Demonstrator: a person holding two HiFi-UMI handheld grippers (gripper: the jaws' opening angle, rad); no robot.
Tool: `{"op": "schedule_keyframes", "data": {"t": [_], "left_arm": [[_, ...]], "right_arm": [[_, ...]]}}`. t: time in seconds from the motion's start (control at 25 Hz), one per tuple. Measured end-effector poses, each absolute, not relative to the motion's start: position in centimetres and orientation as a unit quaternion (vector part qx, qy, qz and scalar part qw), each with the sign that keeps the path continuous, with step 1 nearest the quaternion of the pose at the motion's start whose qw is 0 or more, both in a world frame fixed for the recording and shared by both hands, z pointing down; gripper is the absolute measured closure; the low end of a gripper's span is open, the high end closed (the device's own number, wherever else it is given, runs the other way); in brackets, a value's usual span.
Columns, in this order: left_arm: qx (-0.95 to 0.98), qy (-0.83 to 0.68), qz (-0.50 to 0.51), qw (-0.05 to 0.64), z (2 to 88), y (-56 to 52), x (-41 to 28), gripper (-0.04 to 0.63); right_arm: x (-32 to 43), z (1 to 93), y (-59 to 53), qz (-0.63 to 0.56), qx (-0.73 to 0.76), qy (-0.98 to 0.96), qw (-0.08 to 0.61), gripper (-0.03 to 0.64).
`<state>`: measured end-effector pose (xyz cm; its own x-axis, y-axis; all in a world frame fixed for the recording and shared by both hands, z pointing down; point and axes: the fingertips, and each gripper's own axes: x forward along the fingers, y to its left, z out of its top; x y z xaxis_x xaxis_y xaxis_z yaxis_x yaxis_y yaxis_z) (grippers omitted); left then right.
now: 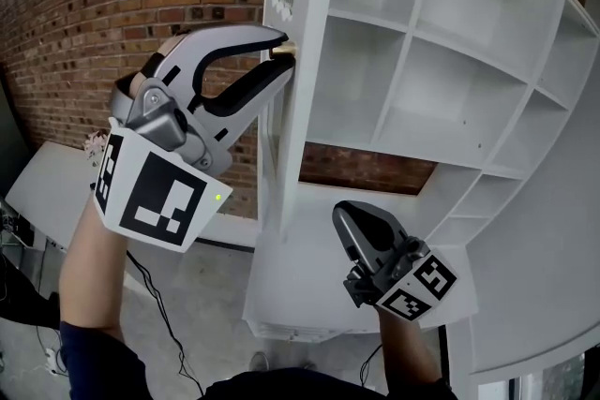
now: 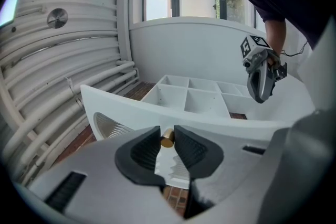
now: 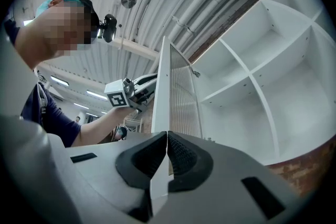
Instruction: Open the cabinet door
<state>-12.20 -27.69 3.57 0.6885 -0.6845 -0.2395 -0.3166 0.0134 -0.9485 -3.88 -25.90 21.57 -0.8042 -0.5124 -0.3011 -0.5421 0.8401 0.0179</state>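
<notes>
A tall white cabinet [image 1: 412,61] with bare shelves stands open. Its white door [image 1: 302,108] is swung out, edge-on to me. My left gripper [image 1: 284,50] is raised at the door's edge, shut on the small brass door knob [image 1: 289,49]. In the left gripper view the knob [image 2: 167,138] sits right between the dark pads [image 2: 147,148] of that gripper [image 2: 167,131], in front of the door panel [image 2: 131,110]. My right gripper [image 1: 343,213] hangs lower, before the cabinet's base, shut and holding nothing. The right gripper view shows its jaws [image 3: 167,137] closed together, pointing up along the ribbed door [image 3: 181,97].
A brick wall [image 1: 112,5] runs behind and left of the cabinet. Cables [image 1: 159,304] trail over the grey floor by my feet. A pale board [image 1: 42,187] lies at the far left. Pipes [image 2: 68,86] run along the ribbed ceiling.
</notes>
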Motion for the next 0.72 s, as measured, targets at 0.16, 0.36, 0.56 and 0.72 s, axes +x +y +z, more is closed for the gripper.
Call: {"op": "schedule_keyframes", "data": {"t": [0.16,0.36,0.56,0.72], "left_arm": [[-0.682,0.375,-0.155,0.609,3.5,-27.5,-13.8,0.512],[-0.674,0.387,-0.161,0.608,3.5,-27.3,-15.8,0.512],[-0.666,0.399,-0.168,0.607,3.5,-27.2,-17.5,0.514],[-0.662,0.410,-0.170,0.604,3.6,-27.2,-18.8,0.515]], "right_arm": [[-4.9,21.6,-25.8,0.049,-0.270,0.951,0.141,0.589],[-6.5,21.7,-25.6,0.046,-0.260,0.954,0.142,0.591],[-8.1,21.8,-25.2,0.042,-0.250,0.957,0.142,0.589],[-8.7,21.9,-25.0,0.039,-0.246,0.958,0.144,0.589]]}}
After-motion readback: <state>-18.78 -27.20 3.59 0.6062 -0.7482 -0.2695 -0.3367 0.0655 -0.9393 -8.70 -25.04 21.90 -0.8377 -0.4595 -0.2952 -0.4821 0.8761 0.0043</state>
